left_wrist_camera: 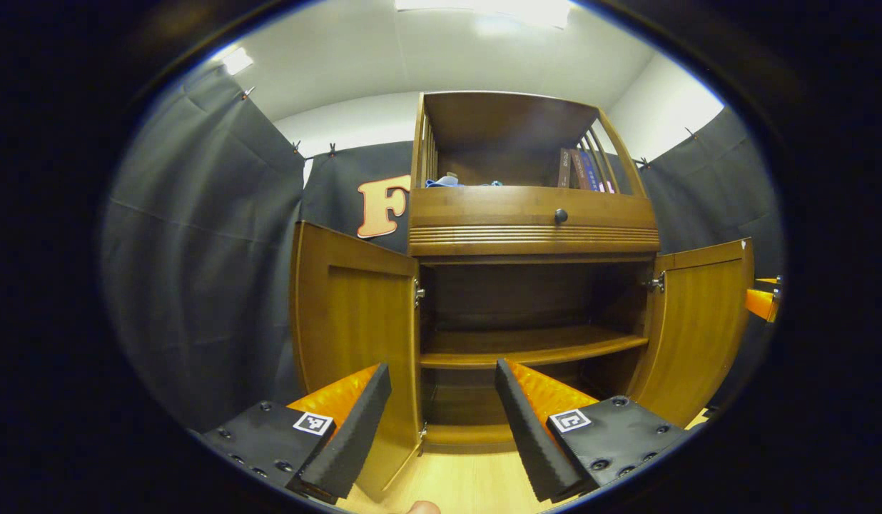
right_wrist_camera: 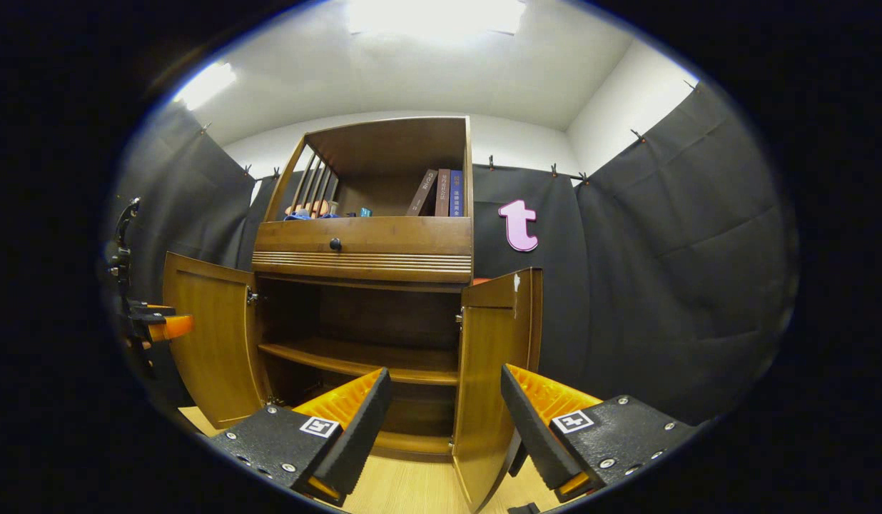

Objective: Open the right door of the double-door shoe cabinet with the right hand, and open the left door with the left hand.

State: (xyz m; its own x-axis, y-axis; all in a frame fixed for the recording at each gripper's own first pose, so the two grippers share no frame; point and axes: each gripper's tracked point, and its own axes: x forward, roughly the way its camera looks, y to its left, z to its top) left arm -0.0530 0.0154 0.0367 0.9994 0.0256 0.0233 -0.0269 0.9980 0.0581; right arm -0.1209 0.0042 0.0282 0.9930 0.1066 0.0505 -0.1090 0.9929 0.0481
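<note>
Left gripper [left_wrist_camera: 441, 417] first: its fingers stand spread wide, nothing between them, just bare air and a strip of pale wooden floor [left_wrist_camera: 455, 485] below. The free edge of the left door [left_wrist_camera: 355, 328] runs down just beside the left-hand finger, apart from it as far as the left gripper view shows. Past the fingers, the shoe cabinet [left_wrist_camera: 534, 228] faces us with its lower bay fully exposed, a curved inner shelf [left_wrist_camera: 530, 346] crossing it and dark open room above and below that shelf. The right door [left_wrist_camera: 698, 321] is swung out too, its outer edge far to the right, and just beyond that edge a part of the other gripper peeks in.

Over to the right gripper [right_wrist_camera: 444, 421]: fingers parted here as well, gripping nothing. The right door's near edge stands upright between the two fingers, a little farther off, with clear space on either side of it. The left door hangs open at the far left, well apart, and the left gripper sits just outside its edge.

Up top, a drawer with a dark round knob [right_wrist_camera: 335, 244] stays flush, and books [right_wrist_camera: 441, 193] stand in the open upper shelf. Black booth cloth [right_wrist_camera: 662, 285] hangs right of the cabinet, leaving open room there.
</note>
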